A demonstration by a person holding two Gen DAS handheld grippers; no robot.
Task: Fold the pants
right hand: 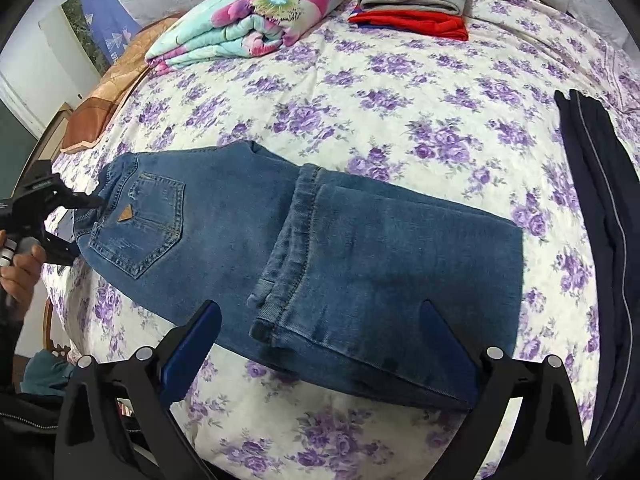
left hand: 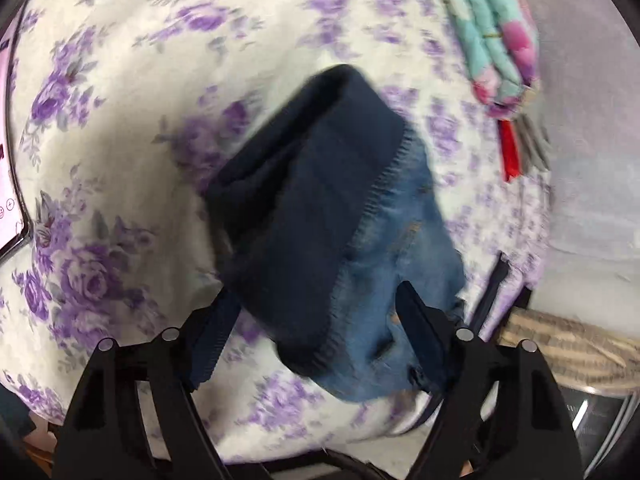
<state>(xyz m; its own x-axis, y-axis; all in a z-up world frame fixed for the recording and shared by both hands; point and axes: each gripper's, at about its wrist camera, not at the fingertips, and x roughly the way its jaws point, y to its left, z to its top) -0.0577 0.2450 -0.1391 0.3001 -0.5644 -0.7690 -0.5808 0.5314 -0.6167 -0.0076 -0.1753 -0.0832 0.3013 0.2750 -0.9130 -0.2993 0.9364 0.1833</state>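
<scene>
Blue denim pants (right hand: 320,236) lie on the floral bed, legs folded over so the hems (right hand: 280,264) rest mid-length; a back pocket (right hand: 140,224) faces up. In the left wrist view the waist end (left hand: 320,216) shows its dark lining and stands between my left gripper's (left hand: 320,304) wide-apart fingers; the image is blurred. My left gripper also shows in the right wrist view (right hand: 86,202), at the waistband. My right gripper (right hand: 320,312) is open, just in front of the folded legs, holding nothing.
The bed sheet (right hand: 400,92) is white with purple flowers. A folded turquoise quilt (right hand: 248,20), grey and red folded clothes (right hand: 416,4) and dark trousers (right hand: 600,200) lie on it. A phone (left hand: 8,200) sits at the left edge.
</scene>
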